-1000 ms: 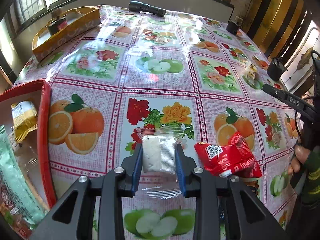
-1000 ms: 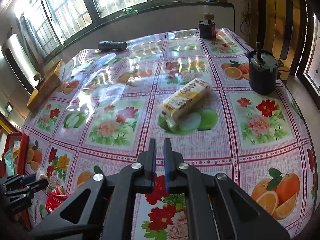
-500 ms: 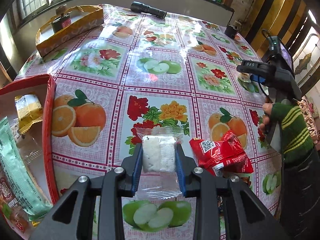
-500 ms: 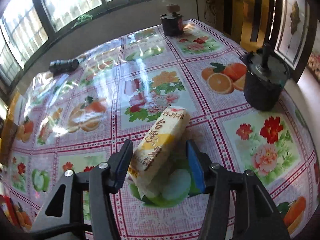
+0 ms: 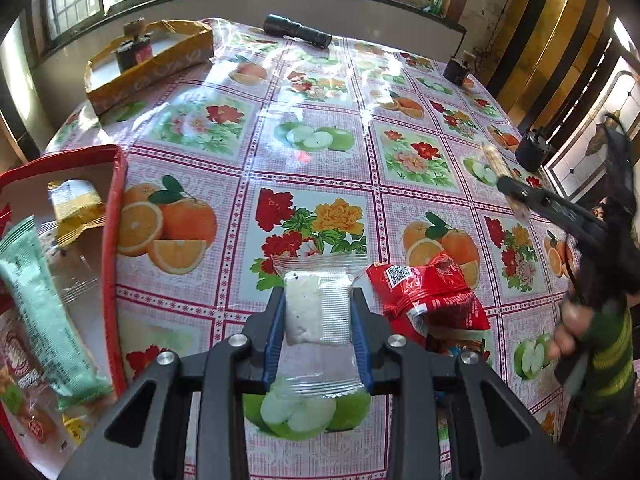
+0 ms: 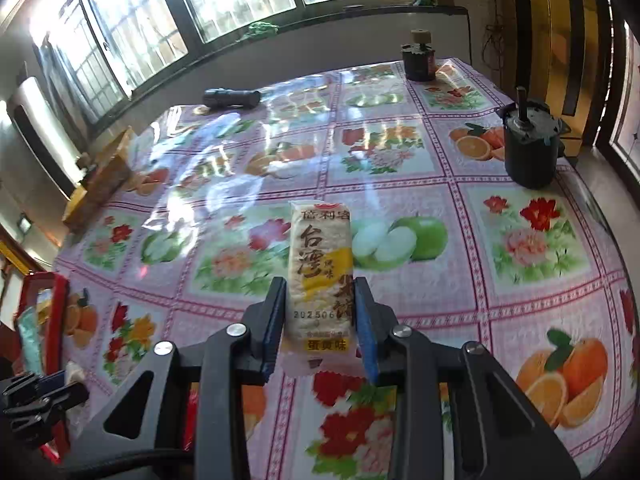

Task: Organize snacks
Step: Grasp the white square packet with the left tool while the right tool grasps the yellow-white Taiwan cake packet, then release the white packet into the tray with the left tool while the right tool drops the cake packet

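Note:
My left gripper point(image 5: 318, 312) is shut on a clear packet with a white snack point(image 5: 316, 308), held just above the fruit-print tablecloth. A red snack bag point(image 5: 426, 296) lies right of it. A red box point(image 5: 114, 248) at the left holds a yellow packet point(image 5: 76, 208), a green packet point(image 5: 40, 300) and others. My right gripper point(image 6: 320, 320) is shut on a long cream-and-yellow cracker packet point(image 6: 322, 272), lifted off the table. It also shows at the right of the left wrist view point(image 5: 516, 196).
A yellow tray point(image 5: 148, 64) with a dark jar stands far left. A black flashlight point(image 5: 298, 32) lies at the far edge. A black motor point(image 6: 530, 152) and a dark jar point(image 6: 418, 60) stand at the right. The red box shows at lower left point(image 6: 56, 312).
My right gripper opened, moved over the cracker packet, then shut on it and lifted it. My left gripper kept its hold on the white snack and stayed nearly still.

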